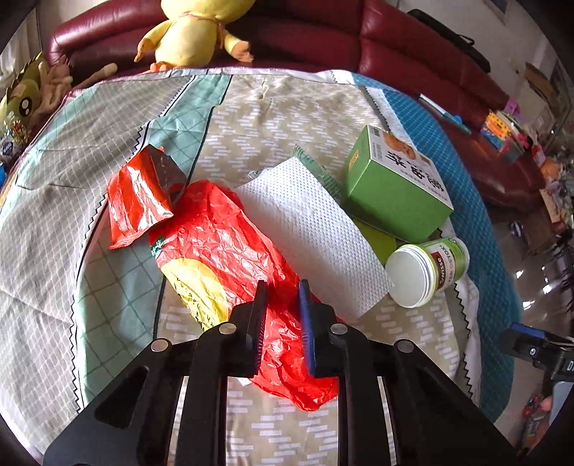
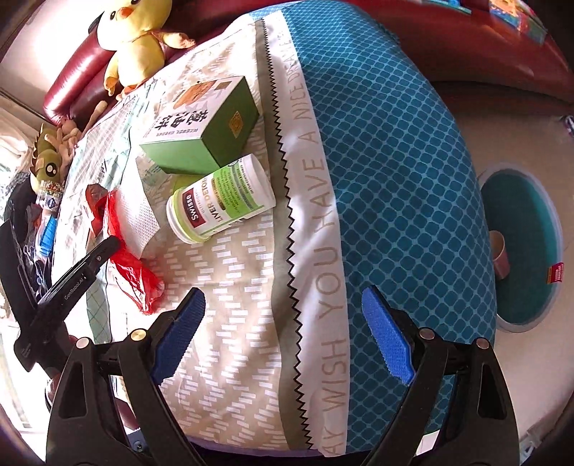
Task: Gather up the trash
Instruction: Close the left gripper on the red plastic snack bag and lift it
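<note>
A crumpled red plastic bag (image 1: 229,243) lies on the patterned cloth (image 1: 71,161). My left gripper (image 1: 283,286) is shut on its near end, with the red film pinched between the pads. Beside the bag lie a white paper towel (image 1: 312,229), a red snack wrapper (image 1: 140,193), a green box (image 1: 394,190) and a white bottle (image 1: 430,269) on its side. My right gripper (image 2: 283,297) stands open over bare cloth with nothing between its fingers. The bottle (image 2: 222,200) and the box (image 2: 201,122) lie beyond it, and the red bag (image 2: 132,272) is to its left.
A yellow plush duck (image 1: 193,32) and a green plush toy (image 1: 21,96) sit by the dark red sofa (image 1: 323,39) at the back. The blue cloth (image 2: 394,179) drops over the right edge. On the floor stands a round teal container (image 2: 520,251) holding a paper cup (image 2: 500,258).
</note>
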`<state>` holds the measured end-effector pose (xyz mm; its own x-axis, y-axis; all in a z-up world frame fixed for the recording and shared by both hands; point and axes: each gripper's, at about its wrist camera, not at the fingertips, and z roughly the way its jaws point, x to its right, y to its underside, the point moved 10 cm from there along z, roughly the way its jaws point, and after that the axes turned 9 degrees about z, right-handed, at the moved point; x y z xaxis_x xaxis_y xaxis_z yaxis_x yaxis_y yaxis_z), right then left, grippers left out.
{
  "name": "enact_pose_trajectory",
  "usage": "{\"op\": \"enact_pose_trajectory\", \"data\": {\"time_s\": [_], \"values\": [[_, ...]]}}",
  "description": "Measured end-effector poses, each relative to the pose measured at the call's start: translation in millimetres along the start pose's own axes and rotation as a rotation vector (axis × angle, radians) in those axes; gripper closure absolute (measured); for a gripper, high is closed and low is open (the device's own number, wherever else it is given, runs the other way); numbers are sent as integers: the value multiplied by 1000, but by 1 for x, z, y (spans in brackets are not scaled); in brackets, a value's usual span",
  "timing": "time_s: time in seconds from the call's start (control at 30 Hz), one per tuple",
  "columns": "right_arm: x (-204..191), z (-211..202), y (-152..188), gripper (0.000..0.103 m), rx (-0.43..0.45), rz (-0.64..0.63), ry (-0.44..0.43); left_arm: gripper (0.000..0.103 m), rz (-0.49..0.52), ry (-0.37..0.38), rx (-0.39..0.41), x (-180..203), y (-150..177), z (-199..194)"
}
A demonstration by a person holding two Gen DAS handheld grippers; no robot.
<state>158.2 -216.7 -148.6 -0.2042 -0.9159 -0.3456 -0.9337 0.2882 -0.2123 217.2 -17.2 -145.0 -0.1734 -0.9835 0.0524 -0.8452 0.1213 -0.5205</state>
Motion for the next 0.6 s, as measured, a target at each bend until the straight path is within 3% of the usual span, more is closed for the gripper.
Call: {"op": "enact_pose_trajectory", "data": {"time_s": [0.2,0.3,0.43,0.47,0.53,0.57,0.6], "values": [[-40,3,8,18,-11,-98,-15,89,27,48,30,-17,15,-27],[-66,7,12,18,-22,-145,-27,89,25,103,28,-30,27,-37],[-105,20,12,18,-36,-212,-38,88,13,120,14,-53,46,-40],[-115,25,11,18,-41,-230,-42,85,4,133,9,-56,50,-39],[-136,35,11,18,-57,-256,-52,69,1,120,6,-62,56,-38],[-145,39,11,18,-64,-265,-55,54,-4,110,3,-66,59,-36],[-153,42,11,18,-68,-272,-56,48,-19,108,1,-69,61,-34]]}}
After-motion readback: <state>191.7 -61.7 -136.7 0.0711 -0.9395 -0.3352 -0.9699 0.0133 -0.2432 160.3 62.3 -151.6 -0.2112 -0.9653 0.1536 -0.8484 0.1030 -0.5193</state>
